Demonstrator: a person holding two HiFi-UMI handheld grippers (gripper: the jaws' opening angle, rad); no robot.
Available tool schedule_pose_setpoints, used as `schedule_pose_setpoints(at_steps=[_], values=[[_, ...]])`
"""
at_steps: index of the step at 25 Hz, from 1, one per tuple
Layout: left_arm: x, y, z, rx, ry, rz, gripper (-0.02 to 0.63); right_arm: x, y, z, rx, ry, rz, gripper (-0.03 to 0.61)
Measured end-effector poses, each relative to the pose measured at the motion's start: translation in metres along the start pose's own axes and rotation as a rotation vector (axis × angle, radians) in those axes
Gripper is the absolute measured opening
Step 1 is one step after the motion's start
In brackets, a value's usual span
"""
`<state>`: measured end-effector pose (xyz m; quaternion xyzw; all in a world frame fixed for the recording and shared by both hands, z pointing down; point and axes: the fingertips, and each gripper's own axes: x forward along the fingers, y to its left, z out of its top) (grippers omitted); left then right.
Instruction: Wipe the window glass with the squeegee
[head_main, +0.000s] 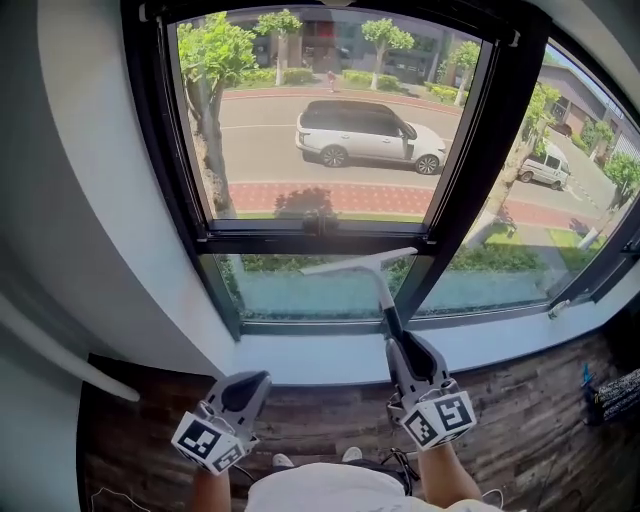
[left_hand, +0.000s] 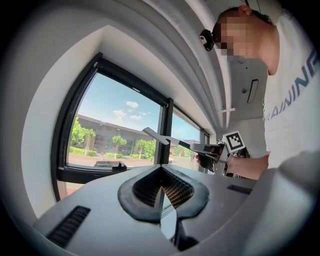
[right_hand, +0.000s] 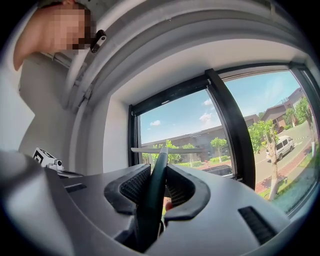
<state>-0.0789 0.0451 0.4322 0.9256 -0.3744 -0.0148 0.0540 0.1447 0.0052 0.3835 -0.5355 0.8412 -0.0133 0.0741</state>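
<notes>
The squeegee (head_main: 372, 275) has a pale blade and a dark handle. Its blade lies level in front of the lower window glass (head_main: 290, 292), just under the black crossbar (head_main: 260, 241); whether it touches the pane I cannot tell. My right gripper (head_main: 396, 338) is shut on the handle, low and right of centre. In the right gripper view the handle (right_hand: 156, 186) runs up between the pads to the blade. My left gripper (head_main: 256, 381) hangs lower left over the floor, shut and holding nothing. From the left gripper view (left_hand: 161, 183) the squeegee (left_hand: 161, 138) and right gripper (left_hand: 214, 150) show ahead.
The upper window pane (head_main: 320, 130) looks out on a street with a white car. A black mullion (head_main: 484, 150) splits off the right pane. A latch (head_main: 320, 224) sits on the crossbar. A white sill (head_main: 320, 356), wooden floor (head_main: 150, 420) and a white wall (head_main: 90, 180) surround me.
</notes>
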Motion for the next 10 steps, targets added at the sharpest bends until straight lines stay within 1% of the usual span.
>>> schedule_pose_setpoints(at_steps=[5, 10], values=[[0.0029, -0.0078, 0.0026, 0.002, 0.013, 0.014, 0.015, 0.0010, -0.0050, 0.0015, 0.023, 0.008, 0.019, 0.098], [0.0019, -0.0095, -0.0035, -0.006, 0.024, 0.023, 0.015, 0.0001, -0.0047, -0.0048, 0.024, 0.022, 0.031, 0.098]])
